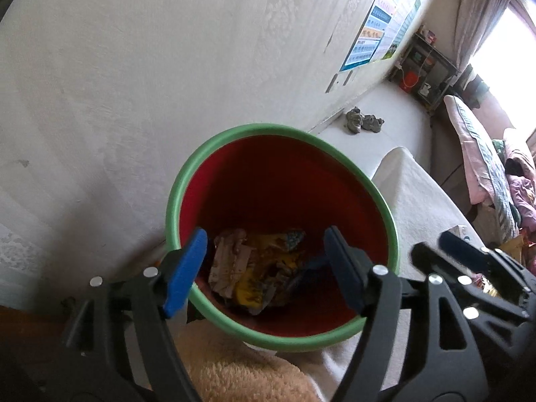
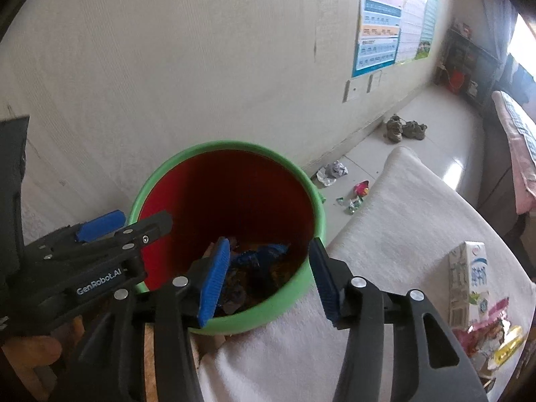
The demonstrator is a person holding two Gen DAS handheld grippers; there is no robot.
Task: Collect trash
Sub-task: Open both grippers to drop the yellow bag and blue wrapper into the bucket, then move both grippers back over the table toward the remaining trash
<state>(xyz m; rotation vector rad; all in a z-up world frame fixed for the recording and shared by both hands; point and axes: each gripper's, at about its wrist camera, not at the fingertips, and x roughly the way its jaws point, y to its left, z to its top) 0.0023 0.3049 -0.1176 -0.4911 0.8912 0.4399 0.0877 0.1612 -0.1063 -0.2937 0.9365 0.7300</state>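
A red bucket with a green rim [image 1: 335,154] stands beside the wall; it also shows in the right wrist view [image 2: 311,181]. Crumpled wrappers [image 1: 254,264] lie at its bottom, and they show in the right wrist view [image 2: 261,258] too. My left gripper [image 1: 264,264] is open and empty, held over the bucket's mouth. My right gripper [image 2: 268,274] is open and empty, over the bucket's near rim. A milk carton [image 2: 467,278] and snack wrappers [image 2: 492,335] lie on the white cloth [image 2: 385,234] at right. Loose wrappers [image 2: 358,194] lie on the floor.
The wall [image 1: 134,67] is close behind the bucket. A pair of shoes [image 2: 403,129] sits on the floor by the wall. A shelf unit [image 1: 425,70] stands at the far end. A bed with bedding [image 1: 485,167] is at right. A beige towel [image 1: 234,368] lies below.
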